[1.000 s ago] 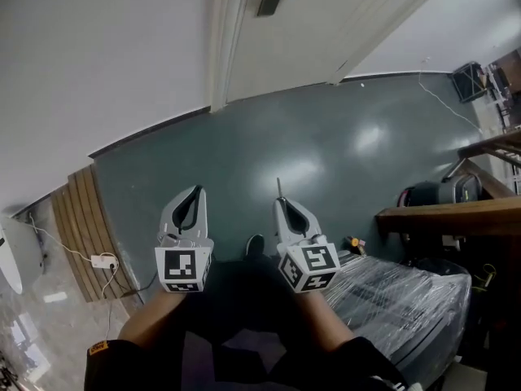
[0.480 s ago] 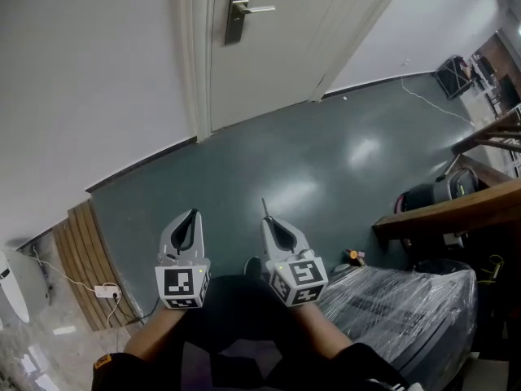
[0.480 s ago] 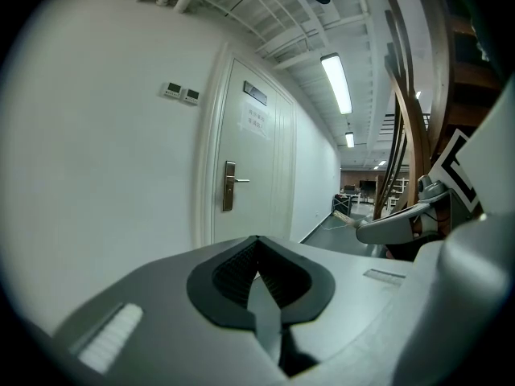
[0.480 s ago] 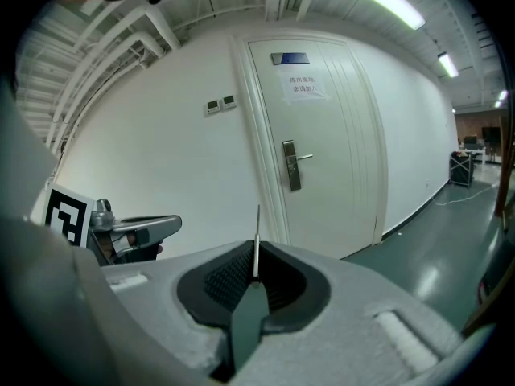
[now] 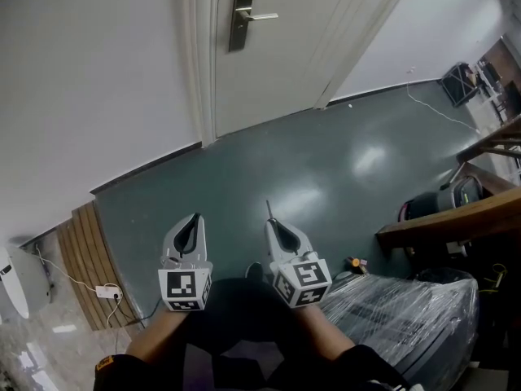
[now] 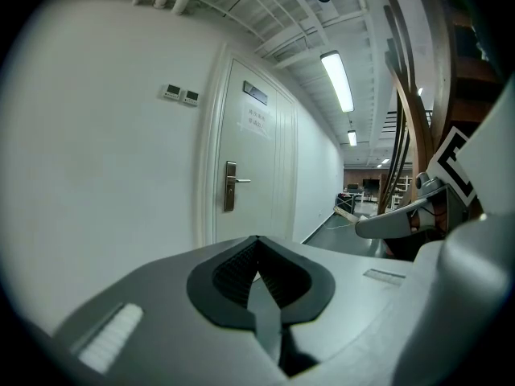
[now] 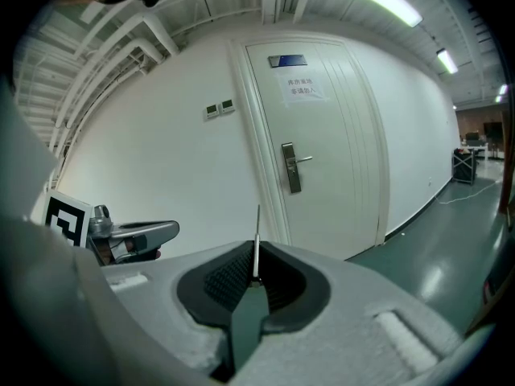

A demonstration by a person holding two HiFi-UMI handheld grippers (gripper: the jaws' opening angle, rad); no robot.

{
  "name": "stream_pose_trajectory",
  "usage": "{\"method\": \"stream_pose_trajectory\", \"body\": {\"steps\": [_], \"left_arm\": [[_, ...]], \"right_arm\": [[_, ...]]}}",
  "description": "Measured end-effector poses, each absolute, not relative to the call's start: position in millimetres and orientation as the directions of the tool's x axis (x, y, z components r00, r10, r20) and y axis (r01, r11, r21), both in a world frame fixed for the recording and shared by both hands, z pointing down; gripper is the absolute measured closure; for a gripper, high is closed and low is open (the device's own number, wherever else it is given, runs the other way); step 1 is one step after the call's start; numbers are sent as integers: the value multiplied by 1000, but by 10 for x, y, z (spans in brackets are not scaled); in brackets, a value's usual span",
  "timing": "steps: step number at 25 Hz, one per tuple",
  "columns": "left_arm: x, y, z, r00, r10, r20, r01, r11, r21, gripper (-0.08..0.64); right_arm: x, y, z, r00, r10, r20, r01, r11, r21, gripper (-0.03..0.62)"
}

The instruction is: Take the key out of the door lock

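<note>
Key handling: the key (image 7: 257, 240) is judged light, stiff, thin and smooth. It is liable to twist or slip if only an edge is pinched, so a hold across the flat faces is preferred.
Right gripper (image 7: 256, 278): the fingers are clamped on the base of the key. Its slim metal length is seen edge-on, projecting straight out past the tips.
Left gripper (image 6: 257, 241): the fingers are closed tip to tip and nothing is held between them.
Key location: in the right gripper, well apart from the door lock (image 5: 240, 18). Extraction is judged complete.
Door (image 5: 285, 63): closed, white, with the lever handle level. No key can be made out in the lock at this range.
Floor (image 5: 293, 161): dark green and glossy, between the grippers and the door.
</note>
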State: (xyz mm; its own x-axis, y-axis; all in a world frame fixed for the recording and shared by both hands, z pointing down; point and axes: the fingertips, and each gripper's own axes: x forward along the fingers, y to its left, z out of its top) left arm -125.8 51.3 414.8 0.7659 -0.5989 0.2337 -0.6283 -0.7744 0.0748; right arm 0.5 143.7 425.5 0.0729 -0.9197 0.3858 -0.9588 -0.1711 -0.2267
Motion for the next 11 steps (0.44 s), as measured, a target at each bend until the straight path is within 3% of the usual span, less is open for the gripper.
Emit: {"method": "stream_pose_trajectory", "body": {"steps": [11], "left_arm": [[-1315,425,4146,770,-597,227,-623,-779,66,543]], "right_arm": [[-48,1342,4255,69,-922,381,-958,-169,-234,578]]}}
